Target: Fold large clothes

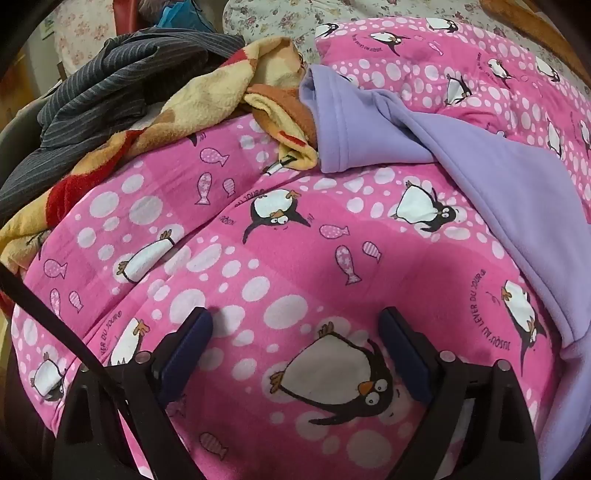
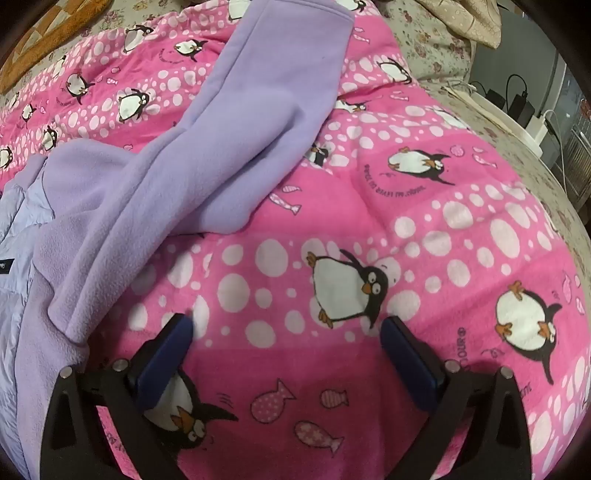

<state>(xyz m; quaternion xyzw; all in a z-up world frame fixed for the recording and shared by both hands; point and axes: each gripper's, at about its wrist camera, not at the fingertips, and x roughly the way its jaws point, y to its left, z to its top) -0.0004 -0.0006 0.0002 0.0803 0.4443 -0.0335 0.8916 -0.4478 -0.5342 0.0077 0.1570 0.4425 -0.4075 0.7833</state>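
Starting at the far left of the left wrist view, a dark pinstriped garment (image 1: 107, 77) and a cream-and-red terry towel (image 1: 155, 122) lie heaped along the left edge of the pink penguin blanket (image 1: 295, 258), which covers a bed with a floral sheet (image 1: 280, 18). The left gripper (image 1: 295, 332) hovers just above the blanket with its jaws spread wide, holding nothing.

Further right lies the task's garment, a lilac fleece jacket (image 1: 498, 177): one sleeve reaches toward the towel, its cuff touching it, and the body runs down toward the blanket's right edge. In the right wrist view the same jacket (image 2: 229, 140) occupies the left half, the other sleeve stretched up toward the far edge of the blanket and a paler quilted lining (probably the jacket's inside) showing at the extreme left. The right gripper (image 2: 288, 336) also stands apart and empty, over bare blanket just beside the jacket's near fold. Chargers and cables (image 2: 524, 107) sit beyond the bed's right edge.

The step in hand looks like taking first hold. Each claw would do well to pinch only the fleece, at a seam or cuff, without catching the blanket beneath, and to draw the left sleeve clear of the towel before folding it inward.
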